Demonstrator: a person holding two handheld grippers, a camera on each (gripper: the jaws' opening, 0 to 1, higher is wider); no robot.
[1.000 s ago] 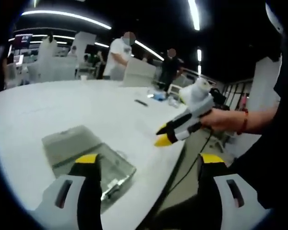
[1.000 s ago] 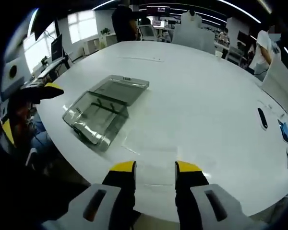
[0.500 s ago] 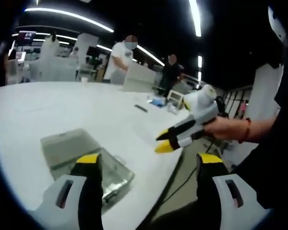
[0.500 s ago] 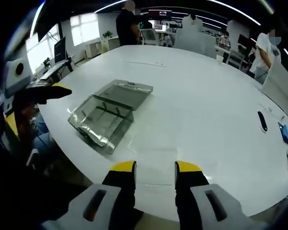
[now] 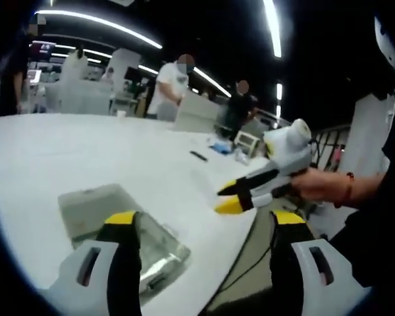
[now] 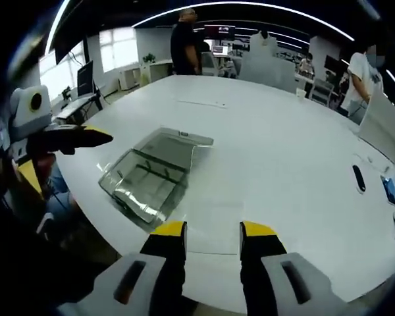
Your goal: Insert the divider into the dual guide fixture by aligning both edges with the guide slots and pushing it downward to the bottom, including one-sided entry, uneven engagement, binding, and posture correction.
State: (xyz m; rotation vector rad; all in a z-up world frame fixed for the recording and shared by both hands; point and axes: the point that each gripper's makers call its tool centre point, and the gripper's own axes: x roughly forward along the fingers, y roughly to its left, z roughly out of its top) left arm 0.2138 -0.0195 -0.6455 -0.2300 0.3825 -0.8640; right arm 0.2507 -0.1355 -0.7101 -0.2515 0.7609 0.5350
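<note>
A clear plastic box (image 6: 151, 174) lies open on the round white table (image 6: 270, 131), with its flat lid folded out behind it and dark ribs inside. It also sits low in the left gripper view as the clear box (image 5: 112, 220), just behind my left jaw. My left gripper (image 5: 205, 220) stands wide open with nothing between its jaws, near the table's edge. It enters the right gripper view as the left gripper (image 6: 72, 138), to the left of the box. My right gripper (image 6: 212, 230) is narrowly open and empty, hovering over the near table rim; a hand holds the right gripper (image 5: 240, 195).
A small black object (image 6: 359, 178) and blue items (image 6: 388, 187) lie far right on the table. Several people (image 5: 174, 82) stand past the far side among desks. The table's curved edge (image 5: 247, 220) runs between my two grippers, with a cable hanging below it.
Both views have shifted a little with the hands. In the right gripper view the left gripper now reaches further in, closer to the box. The jaws' openings look unchanged.
</note>
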